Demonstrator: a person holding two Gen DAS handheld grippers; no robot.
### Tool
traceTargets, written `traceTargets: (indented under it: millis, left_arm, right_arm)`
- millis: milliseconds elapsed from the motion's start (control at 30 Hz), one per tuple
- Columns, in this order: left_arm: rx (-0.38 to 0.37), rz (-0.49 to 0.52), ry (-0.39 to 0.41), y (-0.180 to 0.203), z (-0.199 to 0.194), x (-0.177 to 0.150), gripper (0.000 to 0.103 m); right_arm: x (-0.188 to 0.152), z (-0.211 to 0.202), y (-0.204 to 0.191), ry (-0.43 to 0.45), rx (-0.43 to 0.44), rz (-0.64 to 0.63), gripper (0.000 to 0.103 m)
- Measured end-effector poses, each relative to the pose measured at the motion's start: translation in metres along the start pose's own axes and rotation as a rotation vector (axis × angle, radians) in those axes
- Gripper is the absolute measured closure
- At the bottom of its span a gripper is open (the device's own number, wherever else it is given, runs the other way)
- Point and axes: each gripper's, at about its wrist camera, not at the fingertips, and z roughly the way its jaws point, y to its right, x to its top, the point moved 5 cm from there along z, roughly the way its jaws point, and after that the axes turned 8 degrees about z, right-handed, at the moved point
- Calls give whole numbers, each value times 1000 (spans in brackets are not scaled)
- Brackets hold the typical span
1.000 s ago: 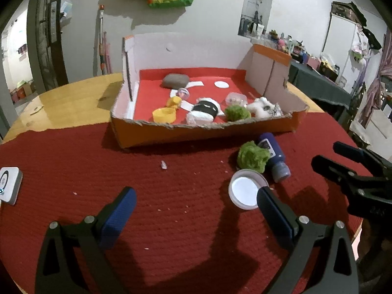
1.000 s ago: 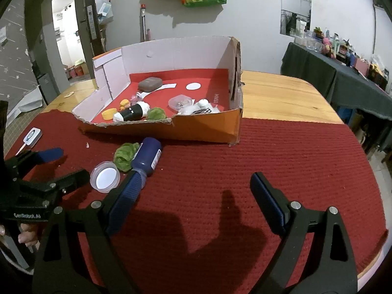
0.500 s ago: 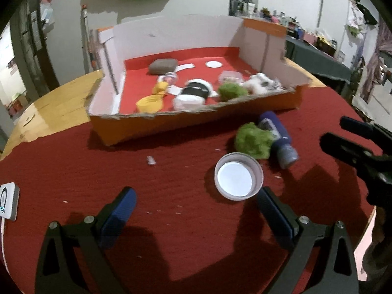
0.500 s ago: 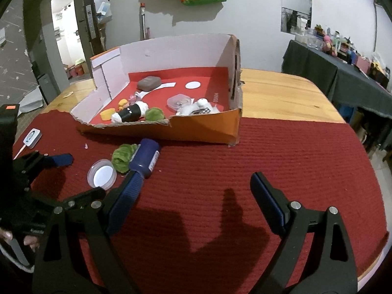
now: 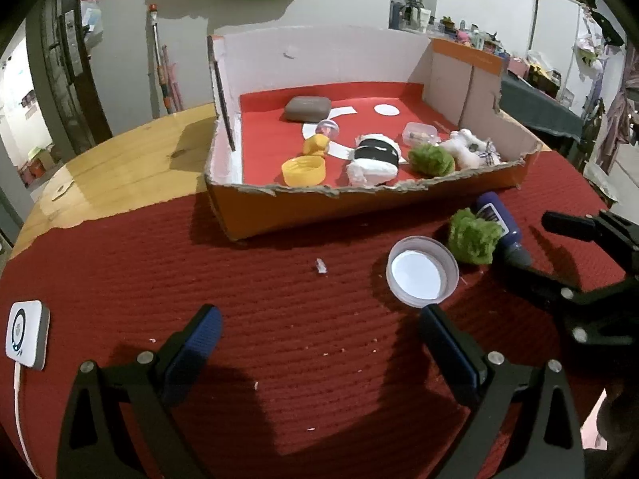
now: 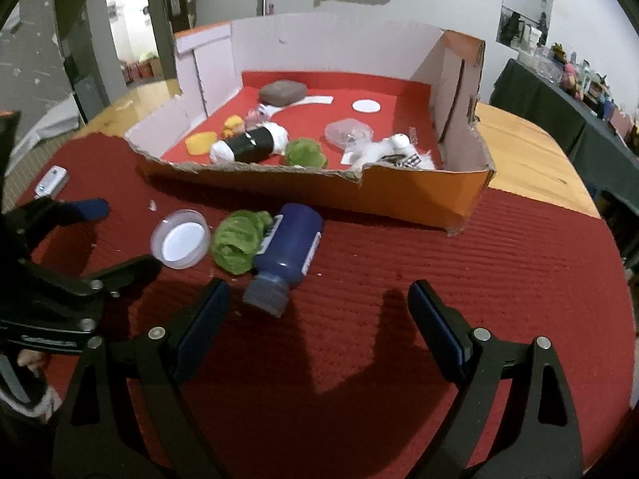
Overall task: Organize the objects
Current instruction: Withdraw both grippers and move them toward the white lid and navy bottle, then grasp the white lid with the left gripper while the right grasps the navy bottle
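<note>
Both the left gripper (image 5: 319,343) and right gripper (image 6: 319,311) hover open and empty. The blue bottle (image 6: 289,241) lies on its side on the tabletop (image 6: 519,263), touching a green pompom (image 6: 237,241); an off-centre pinch could roll it away.

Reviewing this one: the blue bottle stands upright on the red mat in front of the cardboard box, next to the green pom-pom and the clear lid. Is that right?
Not quite. The blue bottle lies on its side on the red mat, cap toward the camera, as the right wrist view shows. The rest holds: it is in front of the cardboard box, beside the green pom-pom and the clear lid.
</note>
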Motion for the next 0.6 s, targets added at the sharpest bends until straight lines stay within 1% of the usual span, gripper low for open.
traceTargets:
  millis: [200,267,433,600]
  left_arm:
    - [-36,26,2,5,4,5,2]
    - [-46,36,3,8,6,8,2]
    - [-60,57,6,14,9,13,3]
    - [-75,75,7,18,11,17,7]
  right_arm:
    - [3,-2,28,7,-21,53,12]
    - [5,-1,34,0,-20,50,12]
    - [7,5,28,-20,8,7,12]
    - [11,13,15,-23,15,-61,12]
